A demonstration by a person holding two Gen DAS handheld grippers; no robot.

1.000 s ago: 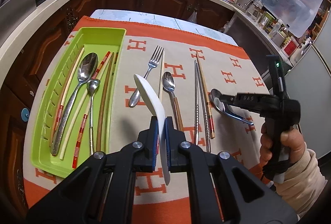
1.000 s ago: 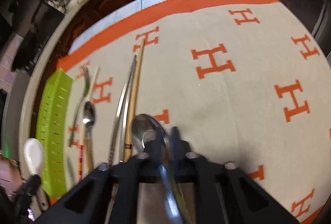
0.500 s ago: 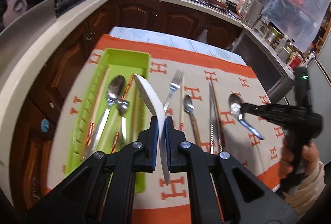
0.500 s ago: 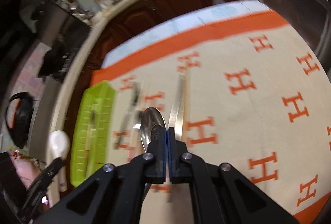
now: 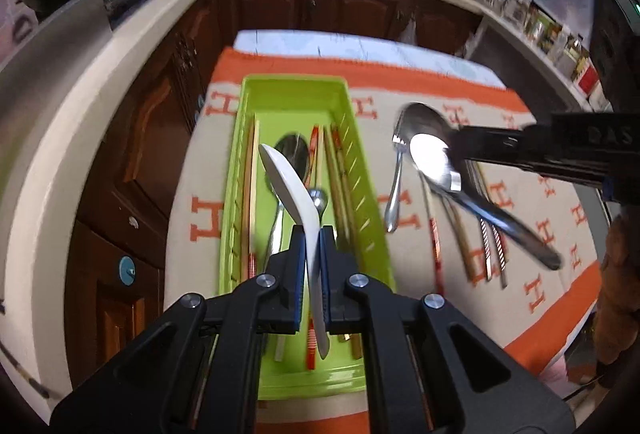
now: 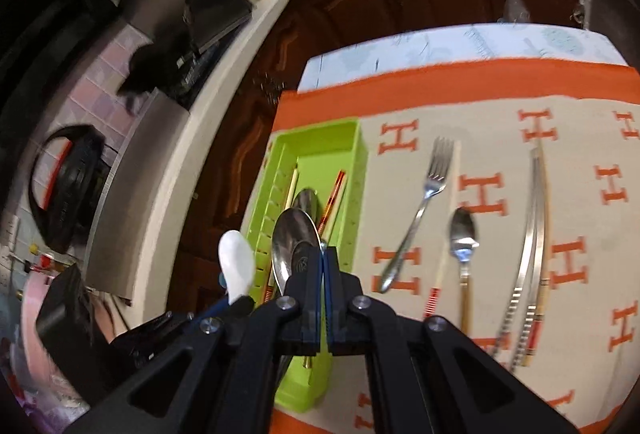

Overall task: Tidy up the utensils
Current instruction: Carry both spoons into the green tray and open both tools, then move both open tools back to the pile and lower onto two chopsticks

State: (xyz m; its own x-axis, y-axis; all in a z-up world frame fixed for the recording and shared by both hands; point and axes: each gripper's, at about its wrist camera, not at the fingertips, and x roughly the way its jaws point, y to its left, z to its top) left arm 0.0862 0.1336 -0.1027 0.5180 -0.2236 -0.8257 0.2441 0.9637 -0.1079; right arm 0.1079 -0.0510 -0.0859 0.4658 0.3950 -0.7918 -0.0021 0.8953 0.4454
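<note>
The left hand-held gripper (image 5: 313, 234) is pinching a white ceramic spoon (image 5: 294, 201) by its handle, jaws closed tight on it, and is holding it over the green tray (image 5: 294, 89) with the bowl pointing away. The right hand-held gripper (image 6: 323, 254) is clamping a large steel spoon (image 6: 294, 238) near its bowl, above the tray's right wall in its own view; in the left view that spoon (image 5: 430, 153) is hanging over the cloth beside the tray. The tray is already carrying a steel spoon (image 5: 294, 153), a smaller spoon and several chopsticks lying lengthwise. On the orange-bordered cloth (image 6: 500, 81) covering the table, a fork (image 6: 424, 209), a small wood-handled spoon (image 6: 463, 238) and metal chopsticks (image 6: 534, 201) are lying in parallel, apart from one another. The tray is sitting near the table's left edge, with bare green floor at its far end.
</note>
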